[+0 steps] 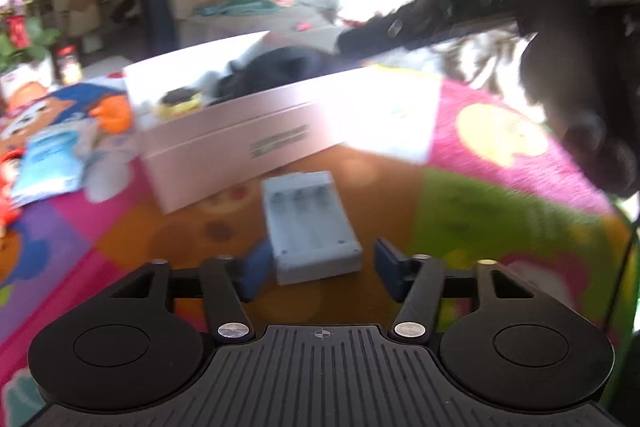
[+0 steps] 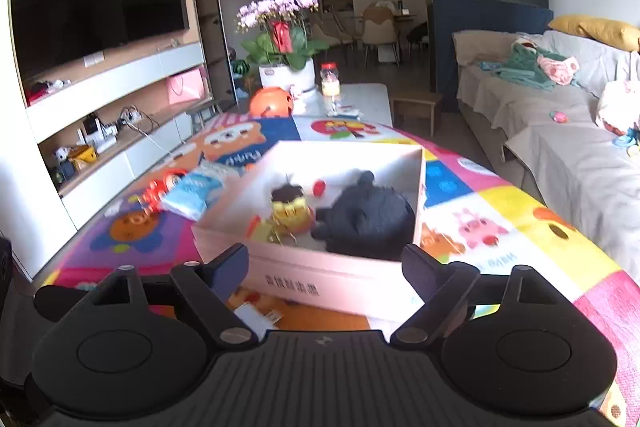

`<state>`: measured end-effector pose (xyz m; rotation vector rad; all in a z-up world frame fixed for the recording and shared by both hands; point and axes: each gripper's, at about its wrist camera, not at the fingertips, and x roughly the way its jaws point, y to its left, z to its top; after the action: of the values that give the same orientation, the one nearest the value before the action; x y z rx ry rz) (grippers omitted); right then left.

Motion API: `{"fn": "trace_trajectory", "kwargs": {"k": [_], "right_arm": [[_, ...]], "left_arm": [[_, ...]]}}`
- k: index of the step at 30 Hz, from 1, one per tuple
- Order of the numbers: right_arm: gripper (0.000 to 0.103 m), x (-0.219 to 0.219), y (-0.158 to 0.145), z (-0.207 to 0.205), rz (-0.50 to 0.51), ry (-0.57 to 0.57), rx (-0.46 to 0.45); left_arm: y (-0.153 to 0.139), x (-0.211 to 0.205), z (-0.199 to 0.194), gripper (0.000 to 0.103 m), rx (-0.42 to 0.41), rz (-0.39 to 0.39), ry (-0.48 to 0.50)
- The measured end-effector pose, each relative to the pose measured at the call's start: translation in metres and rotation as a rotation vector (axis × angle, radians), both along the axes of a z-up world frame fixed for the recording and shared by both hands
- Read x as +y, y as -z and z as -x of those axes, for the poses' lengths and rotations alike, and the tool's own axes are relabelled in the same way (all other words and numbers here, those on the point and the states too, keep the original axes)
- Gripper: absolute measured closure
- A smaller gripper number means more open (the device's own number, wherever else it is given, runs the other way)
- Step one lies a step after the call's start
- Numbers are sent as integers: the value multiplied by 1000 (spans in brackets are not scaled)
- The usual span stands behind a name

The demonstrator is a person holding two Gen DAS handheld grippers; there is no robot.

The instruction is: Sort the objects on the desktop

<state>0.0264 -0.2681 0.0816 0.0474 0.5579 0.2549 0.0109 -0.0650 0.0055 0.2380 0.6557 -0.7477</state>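
Note:
A grey battery charger [image 1: 310, 225] lies on the colourful mat in front of the white box [image 1: 240, 131]. My left gripper [image 1: 318, 273] is open, its blue pads on either side of the charger's near end, not touching. My right gripper [image 2: 324, 273] is open and empty, held above the near wall of the white box [image 2: 320, 283]. Inside the box lie a black plush toy [image 2: 368, 215], a yellow and black toy [image 2: 288, 207] and a small red piece [image 2: 318, 188]. The right gripper's black body [image 1: 460, 11] shows at the upper right of the left wrist view.
A light blue packet [image 1: 46, 163] [image 2: 194, 193] and an orange-red toy [image 2: 160, 189] lie left of the box. An orange ball [image 2: 271, 101], a jar [image 2: 330, 81] and a flower pot [image 2: 286, 75] stand at the far end. A sofa [image 2: 560, 131] runs along the right.

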Motion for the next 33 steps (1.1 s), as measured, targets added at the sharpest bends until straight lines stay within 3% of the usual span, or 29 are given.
{"fn": "trace_trajectory", "kwargs": {"k": [2, 4, 7, 11, 15, 20, 26, 30, 32, 33], "right_arm": [[9, -1, 3, 5, 31, -1, -5], [2, 0, 9, 9, 65, -26, 1], [2, 11, 25, 11, 108, -101, 48], [2, 41, 48, 8, 126, -179, 96], [2, 65, 61, 2, 112, -205, 113], [3, 75, 72, 1, 195, -176, 98], [4, 31, 69, 6, 201, -41, 129], [4, -1, 79, 7, 159, 74, 180], [4, -10, 79, 7, 106, 85, 182], [4, -10, 80, 6, 108, 86, 180]], "left_arm": [[-4, 1, 6, 17, -32, -6, 32], [-7, 7, 11, 14, -66, -38, 30], [-8, 25, 7, 9, -74, -84, -23], [-13, 56, -11, 9, -91, -150, -172], [-25, 82, -44, 7, -126, -139, -373], [-21, 90, -101, 7, -142, -99, -552], [-1, 87, -156, 7, -111, -93, -648], [6, 82, -179, 7, -85, -91, -679], [7, 82, -184, 27, -85, -101, -686], [7, 82, -184, 31, -89, -110, -685]]}}
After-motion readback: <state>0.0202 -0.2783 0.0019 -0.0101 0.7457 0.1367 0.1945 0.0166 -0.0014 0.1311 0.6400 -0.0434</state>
